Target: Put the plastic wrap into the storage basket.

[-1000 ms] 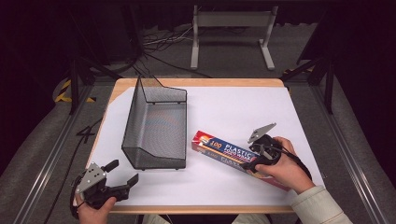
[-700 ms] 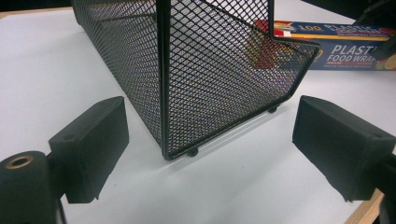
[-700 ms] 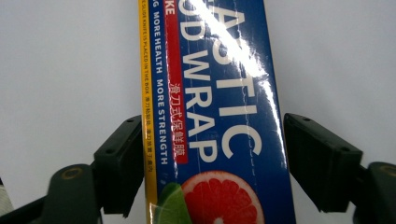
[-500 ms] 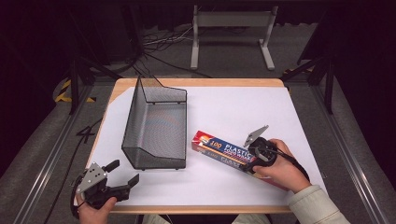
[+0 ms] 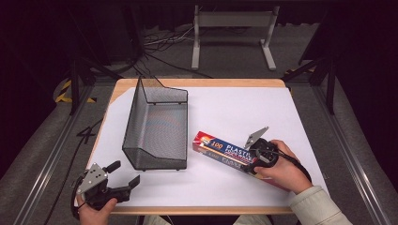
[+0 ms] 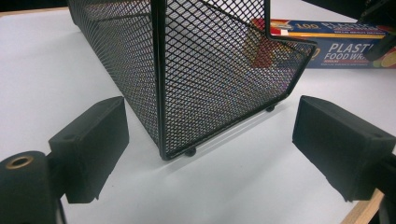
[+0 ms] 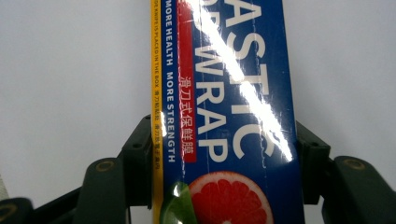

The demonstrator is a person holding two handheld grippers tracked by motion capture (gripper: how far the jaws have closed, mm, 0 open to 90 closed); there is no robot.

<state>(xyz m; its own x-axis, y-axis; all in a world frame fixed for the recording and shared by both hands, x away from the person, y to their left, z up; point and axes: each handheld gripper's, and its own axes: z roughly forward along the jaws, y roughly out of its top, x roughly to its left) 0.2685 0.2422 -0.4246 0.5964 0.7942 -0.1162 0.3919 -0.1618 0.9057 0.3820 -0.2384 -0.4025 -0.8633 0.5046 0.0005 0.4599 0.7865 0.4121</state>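
Right tool (image 7: 219,154) closing, wrap box (image 7: 224,93) between jaws

Dark room, grey floor (image 5: 33,154), white-topped table (image 5: 244,108)

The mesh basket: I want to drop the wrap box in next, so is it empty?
Empty. The high view shows bare mesh floor inside the black mesh basket; the plastic wrap box lies outside on the table.

My right hand (image 5: 281,168) hides the near end of the plastic wrap box (image 5: 225,151), and its small print blurs.
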